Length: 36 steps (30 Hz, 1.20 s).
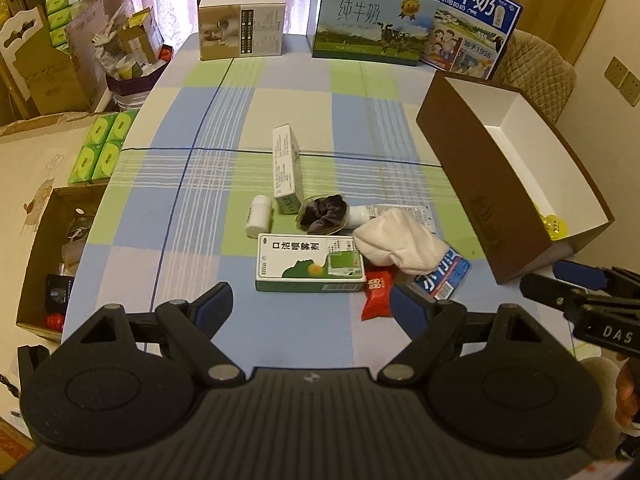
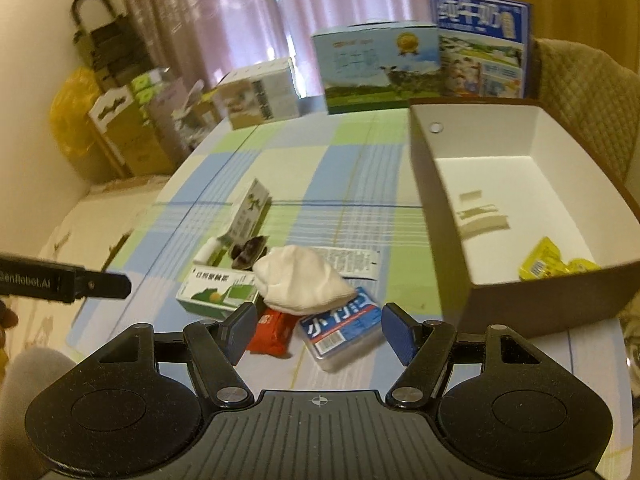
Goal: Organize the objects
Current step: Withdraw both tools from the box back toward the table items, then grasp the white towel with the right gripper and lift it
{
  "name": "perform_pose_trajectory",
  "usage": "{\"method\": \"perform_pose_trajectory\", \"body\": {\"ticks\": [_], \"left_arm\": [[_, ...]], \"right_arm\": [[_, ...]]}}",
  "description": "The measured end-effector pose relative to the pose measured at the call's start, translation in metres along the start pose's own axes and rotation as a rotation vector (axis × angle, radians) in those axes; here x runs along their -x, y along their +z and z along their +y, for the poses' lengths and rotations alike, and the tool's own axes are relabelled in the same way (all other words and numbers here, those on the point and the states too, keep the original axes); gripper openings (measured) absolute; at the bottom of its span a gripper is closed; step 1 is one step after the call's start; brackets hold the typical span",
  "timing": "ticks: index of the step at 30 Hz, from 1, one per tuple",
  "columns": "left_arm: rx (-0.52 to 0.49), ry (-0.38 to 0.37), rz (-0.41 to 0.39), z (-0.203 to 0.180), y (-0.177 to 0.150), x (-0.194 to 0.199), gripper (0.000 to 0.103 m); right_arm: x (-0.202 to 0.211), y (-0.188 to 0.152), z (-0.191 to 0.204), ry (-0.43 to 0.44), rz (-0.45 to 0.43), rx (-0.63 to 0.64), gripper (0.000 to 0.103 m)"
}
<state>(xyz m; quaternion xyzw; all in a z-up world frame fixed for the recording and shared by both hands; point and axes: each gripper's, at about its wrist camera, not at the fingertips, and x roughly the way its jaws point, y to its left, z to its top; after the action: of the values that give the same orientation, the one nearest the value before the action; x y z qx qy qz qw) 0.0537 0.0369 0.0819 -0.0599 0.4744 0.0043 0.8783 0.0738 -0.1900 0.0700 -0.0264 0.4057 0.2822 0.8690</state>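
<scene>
Nearest the lens, the left claw (image 1: 312, 308) and right claw (image 2: 316, 330) both gape wide, holding nothing, over the checked counter (image 1: 192, 208). Just beyond lies the clutter: the green-and-white box (image 1: 310, 264), with the red packet (image 1: 376, 294) and white cloth (image 1: 400, 246) beside it. The brown box (image 2: 500, 184) stands right of that box.

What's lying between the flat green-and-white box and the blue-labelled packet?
A red snack packet, partly under the white cloth, clearest in the right wrist view.

We find a cluster mid-tabletop (image 1: 168, 208): sock (image 1: 396, 246) atop tissue pack (image 1: 444, 276), flat carton (image 1: 310, 264) left of it, open box (image 1: 516, 168) to the right, milk cartons (image 1: 368, 24) behind.
</scene>
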Motion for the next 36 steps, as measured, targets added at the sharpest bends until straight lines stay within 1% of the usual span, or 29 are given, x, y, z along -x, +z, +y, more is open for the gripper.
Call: {"method": "perform_pose_trajectory", "body": {"ticks": [6,10,16,19,21,22,23,28,30,32,33,35,36], "left_arm": [[0.024,0.004,0.005,0.01,0.001,-0.013,0.083],[0.032,0.004,0.009,0.016,0.002,-0.024,0.084],[0.053,0.004,0.007,0.026,0.002,-0.037,0.084],[0.05,0.014,0.012,0.03,0.003,-0.044,0.084],[0.045,0.021,0.013,0.031,0.003,-0.049,0.084],[0.039,0.024,0.011,0.032,0.003,-0.051,0.084],[0.035,0.028,0.009,0.033,0.003,-0.053,0.084],[0.036,0.041,0.013,0.038,0.002,-0.062,0.085],[0.031,0.046,0.016,0.04,0.001,-0.065,0.085],[0.023,0.051,0.02,0.041,0.001,-0.069,0.085],[0.016,0.053,0.022,0.041,0.0,-0.071,0.085],[0.003,0.057,0.023,0.042,0.0,-0.074,0.085],[-0.007,0.059,0.023,0.042,0.0,-0.076,0.085]], "right_arm": [[-0.031,-0.003,0.013,-0.008,0.014,0.104,0.066],[-0.052,-0.005,0.021,-0.029,0.016,0.188,0.066],[-0.085,-0.016,0.037,-0.074,0.016,0.373,0.066],[-0.102,-0.022,0.042,-0.097,0.019,0.445,0.066],[-0.113,-0.025,0.045,-0.116,0.022,0.485,0.06],[-0.118,-0.027,0.046,-0.119,0.029,0.502,0.055],[-0.122,-0.028,0.047,-0.123,0.033,0.517,0.052],[-0.135,-0.031,0.05,-0.145,0.035,0.572,0.049],[-0.138,-0.033,0.052,-0.153,0.035,0.593,0.044],[-0.141,-0.035,0.052,-0.151,0.042,0.614,0.031],[-0.141,-0.035,0.052,-0.155,0.039,0.621,0.029],[-0.14,-0.036,0.051,-0.159,0.013,0.634,0.013],[-0.138,-0.036,0.05,-0.157,-0.001,0.634,0.011]]}}
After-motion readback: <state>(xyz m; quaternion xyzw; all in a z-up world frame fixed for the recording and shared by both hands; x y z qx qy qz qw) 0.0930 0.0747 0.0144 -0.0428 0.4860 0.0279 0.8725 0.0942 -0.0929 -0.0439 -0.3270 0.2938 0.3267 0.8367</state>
